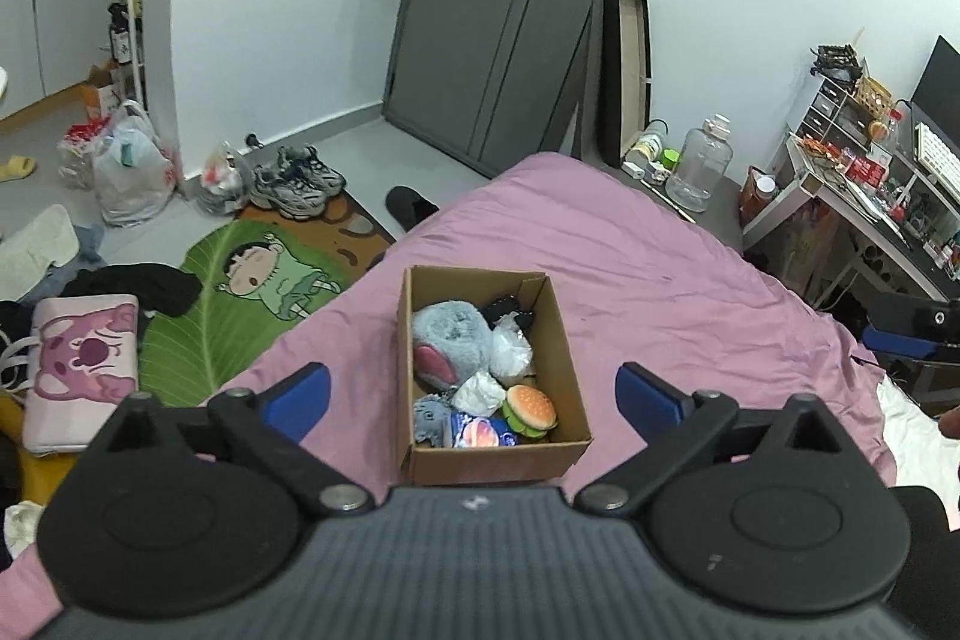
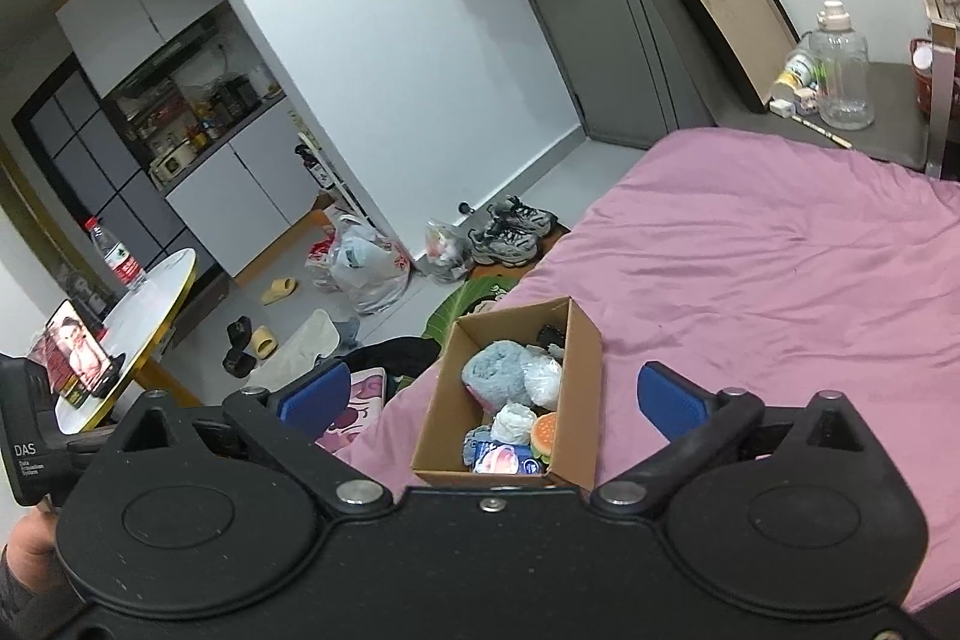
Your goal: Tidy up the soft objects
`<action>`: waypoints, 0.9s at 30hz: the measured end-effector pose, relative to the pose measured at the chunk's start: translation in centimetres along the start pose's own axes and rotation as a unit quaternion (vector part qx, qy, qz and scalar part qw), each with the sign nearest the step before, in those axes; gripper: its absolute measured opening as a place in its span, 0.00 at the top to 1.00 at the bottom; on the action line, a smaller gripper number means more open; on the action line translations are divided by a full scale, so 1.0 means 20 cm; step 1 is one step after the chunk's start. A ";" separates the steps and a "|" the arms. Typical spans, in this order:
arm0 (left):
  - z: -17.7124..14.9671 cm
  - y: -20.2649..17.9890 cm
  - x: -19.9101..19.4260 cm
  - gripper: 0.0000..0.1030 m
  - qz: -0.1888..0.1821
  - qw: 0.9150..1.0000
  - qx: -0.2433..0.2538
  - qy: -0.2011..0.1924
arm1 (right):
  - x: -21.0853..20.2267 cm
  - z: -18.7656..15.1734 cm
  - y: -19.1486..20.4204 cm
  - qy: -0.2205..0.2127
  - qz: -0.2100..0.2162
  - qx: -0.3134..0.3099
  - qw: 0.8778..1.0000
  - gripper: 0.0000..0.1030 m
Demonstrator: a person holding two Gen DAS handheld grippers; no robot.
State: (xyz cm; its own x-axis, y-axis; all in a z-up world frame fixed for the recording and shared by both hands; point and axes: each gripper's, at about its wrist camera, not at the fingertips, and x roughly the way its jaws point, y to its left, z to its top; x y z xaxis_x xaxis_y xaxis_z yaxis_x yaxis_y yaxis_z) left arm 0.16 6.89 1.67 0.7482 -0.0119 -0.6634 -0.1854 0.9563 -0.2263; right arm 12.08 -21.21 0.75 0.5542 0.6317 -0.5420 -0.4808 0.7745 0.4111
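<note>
the left gripper (image 1: pixel 474 394) is hovering above the pink bedspread (image 1: pixel 660 268) with its blue fingers (image 1: pixel 300 397) spread wide and nothing between them. the cardboard box (image 1: pixel 570 388) is sitting on the bed just ahead of it, framed between the two fingers. inside the box, a grey-blue plush toy (image 1: pixel 447 340) is lying at the far end, with a white crumpled bag (image 1: pixel 510 349) beside it on the right. nearer the gripper, a burger toy (image 1: pixel 531 409) is resting by the right wall, with a blue and pink packet (image 1: pixel 480 430) to its left.

the right gripper (image 2: pixel 492 400) is also hanging wide open and holding nothing, with the same box (image 2: pixel 585 370) just ahead between its fingers (image 2: pixel 666 400), the plush toy (image 2: pixel 495 367) and burger toy (image 2: pixel 545 433) showing inside. a pair of sneakers (image 2: pixel 510 232) is lying on the floor well beyond the box.
</note>
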 end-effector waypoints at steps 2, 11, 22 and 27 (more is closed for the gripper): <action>-0.01 0.00 -0.04 0.01 0.009 1.000 -0.003 -0.004 | -0.03 -0.01 0.01 0.001 -0.001 0.000 1.000 0.00; -0.07 -0.07 -0.16 0.00 0.032 0.999 0.002 -0.019 | -0.15 -0.05 0.01 -0.002 -0.003 -0.014 1.000 0.00; -0.17 -0.16 -0.17 0.00 0.037 0.999 0.007 -0.011 | -0.23 -0.13 -0.03 0.012 -0.015 -0.023 1.000 0.00; -0.18 -0.16 -0.17 0.00 0.047 0.999 -0.002 -0.013 | -0.24 -0.15 -0.02 0.016 -0.014 -0.030 0.999 0.00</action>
State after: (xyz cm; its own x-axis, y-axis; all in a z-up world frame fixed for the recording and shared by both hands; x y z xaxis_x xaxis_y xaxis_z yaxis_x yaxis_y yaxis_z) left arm -4.01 2.80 2.02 0.7433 0.0846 -0.6636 -0.2577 0.9516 -0.1673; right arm 7.52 -24.63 1.03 0.5455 0.6082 -0.5767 -0.5061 0.7875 0.3517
